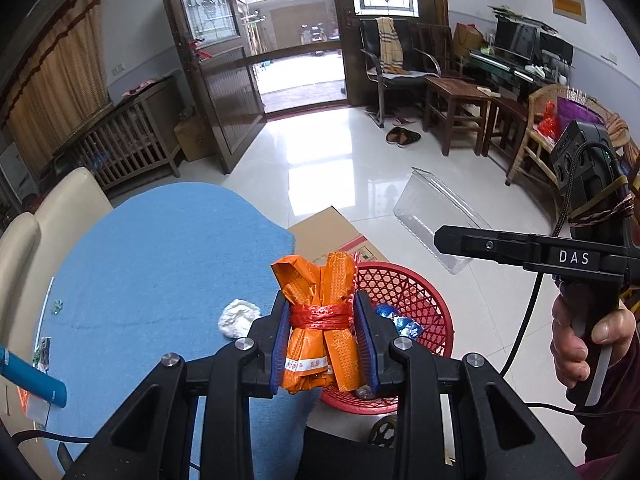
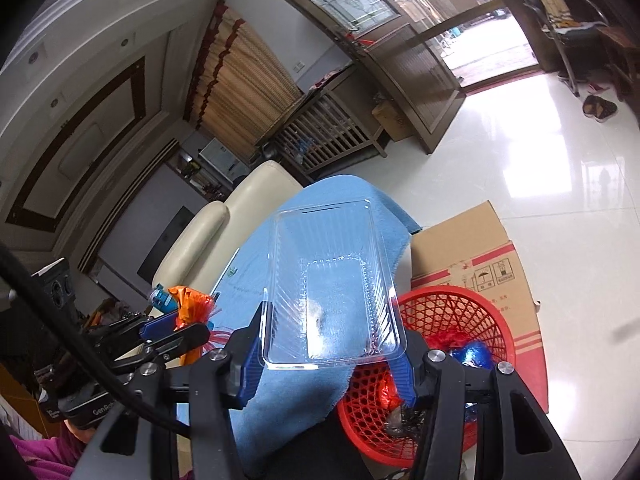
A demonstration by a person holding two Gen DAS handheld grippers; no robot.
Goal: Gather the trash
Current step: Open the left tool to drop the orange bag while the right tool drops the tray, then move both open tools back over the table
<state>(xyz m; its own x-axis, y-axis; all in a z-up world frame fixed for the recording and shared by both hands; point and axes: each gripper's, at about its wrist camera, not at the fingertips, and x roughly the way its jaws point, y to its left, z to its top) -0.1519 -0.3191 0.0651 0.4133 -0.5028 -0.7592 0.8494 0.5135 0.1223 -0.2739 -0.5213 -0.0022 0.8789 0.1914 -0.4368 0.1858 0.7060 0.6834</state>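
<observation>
Where the near rim of the red plastic mesh basket (image 1: 404, 292) drops behind the left gripper (image 1: 322, 336), contents only partly seen: blue foil scraps (image 1: 404, 322). Left jaws clamped on an orange foil wrapper bundle tied with red string (image 1: 320, 320), at the blue-clothed tabletop (image 1: 160, 256) edge. Right gripper (image 2: 332, 356) jaws pinching a clear ribbed plastic tray (image 2: 332, 280) over that edge, beside the basket. Crumpled white tissue (image 1: 238, 317) left on the cloth. Open tile floor (image 1: 320, 160) beyond the cardboard box (image 2: 480, 248).
</observation>
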